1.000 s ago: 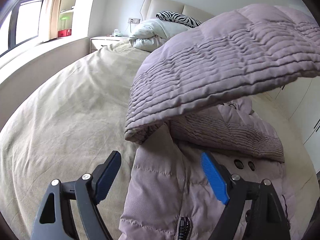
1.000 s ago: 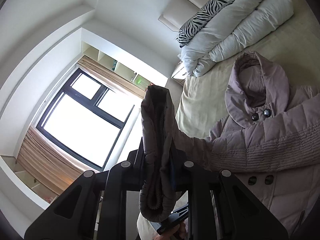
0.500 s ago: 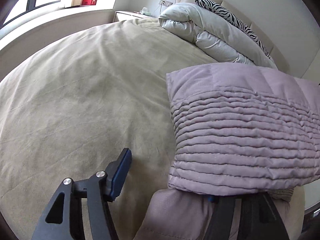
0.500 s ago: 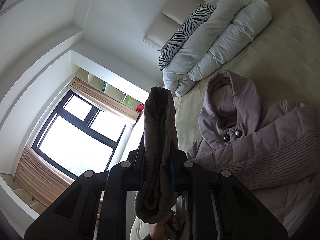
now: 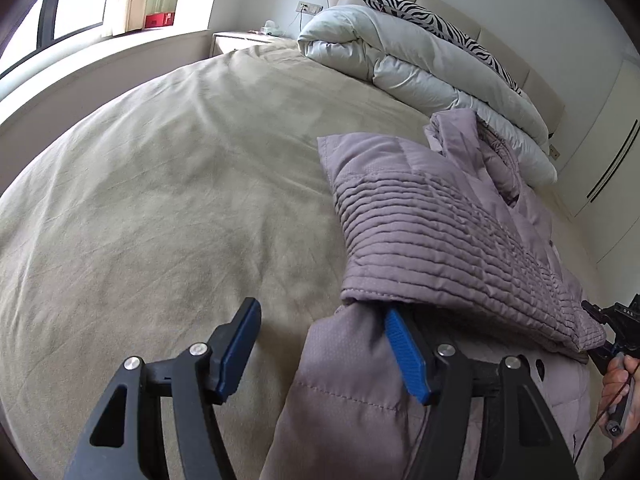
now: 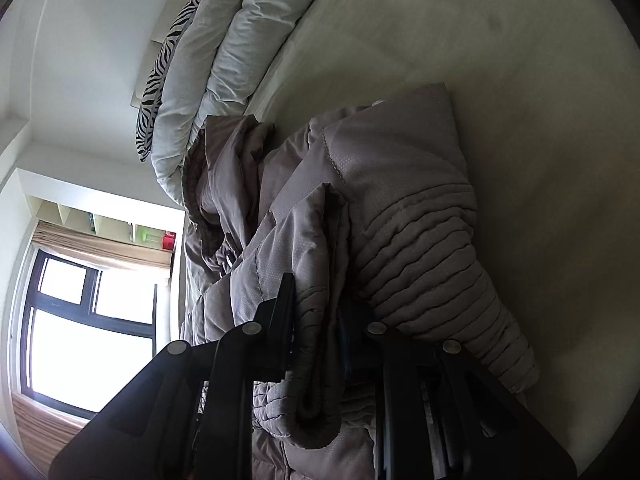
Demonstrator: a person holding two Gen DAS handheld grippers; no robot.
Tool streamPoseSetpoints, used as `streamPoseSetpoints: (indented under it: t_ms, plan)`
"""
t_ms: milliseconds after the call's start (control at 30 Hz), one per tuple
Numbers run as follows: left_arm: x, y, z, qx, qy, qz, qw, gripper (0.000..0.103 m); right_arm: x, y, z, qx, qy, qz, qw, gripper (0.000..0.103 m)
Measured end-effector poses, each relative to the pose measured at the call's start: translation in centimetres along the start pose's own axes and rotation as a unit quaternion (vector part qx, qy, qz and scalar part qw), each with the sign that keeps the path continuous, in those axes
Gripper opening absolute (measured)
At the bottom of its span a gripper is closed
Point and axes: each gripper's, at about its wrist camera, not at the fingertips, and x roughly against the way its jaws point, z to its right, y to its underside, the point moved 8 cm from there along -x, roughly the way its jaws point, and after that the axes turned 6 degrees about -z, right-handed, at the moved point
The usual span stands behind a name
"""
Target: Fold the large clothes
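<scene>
Nearest in the left wrist view, the left tongs stand apart, their blue pads straddling the near left edge of the mauve padded coat without pressing it; the right-hand pad is tucked under the sleeve that is folded across the coat's body. The right tongs are clamped on the ribbed cuff of that sleeve, low over the coat's right side, with a hand on their grip at the right edge.

The step in hand looks like laying the sleeve across the front of the coat. Next, the right tongs would need to let go of the cuff so it lies flat, and the left tongs to close on the side edge for the next fold inward.

The coat is puffy quilted nylon, smooth in broad panels, tightly ridged where the sleeve is shirred, with a soft hood at its far end. It lies on a beige, faintly creased bed sheet. Farther off sit a rolled white duvet and a zebra-striped pillow.
</scene>
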Motion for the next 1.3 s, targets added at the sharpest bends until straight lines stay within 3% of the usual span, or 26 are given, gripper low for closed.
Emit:
streamPoseSetpoints:
  t_ms: [133, 233, 300, 433, 567, 633, 800, 933, 1000, 1300]
  plan:
    - [4.2, 0.8, 1.2, -0.024, 0.017, 0.028, 0.9992, 0.067, 0.0, 0.2, -0.4, 0.027, 0.019, -0.006, 0.999, 0.019]
    - [6.5, -2.5, 3.2, -0.047, 0.021, 0.079, 0.9955, 0.067, 0.6, 0.0, -1.3, 0.041, 0.045, 0.001, 0.998, 0.022]
    - [5.8, -5.4, 5.1, -0.082, 0.007, 0.099, 0.9916, 0.067, 1.1, 0.2, -1.5, 0.036, 0.057, 0.008, 0.998, 0.024]
    - [0.7, -8.8, 7.6, -0.129, -0.029, 0.058, 0.9895, 0.067, 2.6, 0.4, -2.1, 0.057, 0.109, 0.031, 0.992, 0.026]
    - [-4.9, -7.7, 7.1, -0.150, -0.059, -0.011, 0.9869, 0.066, 5.4, 0.1, -3.9, 0.097, 0.198, 0.078, 0.972, 0.026]
    - [-6.4, -6.3, 6.7, -0.160, -0.067, -0.019, 0.9847, 0.067, 5.9, 0.4, -6.3, 0.134, 0.185, 0.090, 0.969, 0.026]
    - [-7.2, -5.4, 6.1, -0.157, -0.060, -0.017, 0.9857, 0.068, 1.5, 3.4, -12.2, 0.201, 0.089, 0.035, 0.975, 0.026]
    - [-7.8, -5.2, 5.8, -0.156, -0.050, -0.018, 0.9864, 0.069, -3.5, 4.2, -10.0, 0.196, 0.123, 0.004, 0.973, 0.026]
    - [-7.9, -5.1, 5.7, -0.153, -0.047, -0.013, 0.9871, 0.070, -4.4, 4.5, -8.7, 0.203, 0.107, 0.007, 0.973, 0.025]
    - [-7.7, -4.9, 5.7, -0.152, -0.047, 0.000, 0.9873, 0.070, -2.1, 5.5, -11.3, 0.271, 0.108, 0.042, 0.956, 0.026]
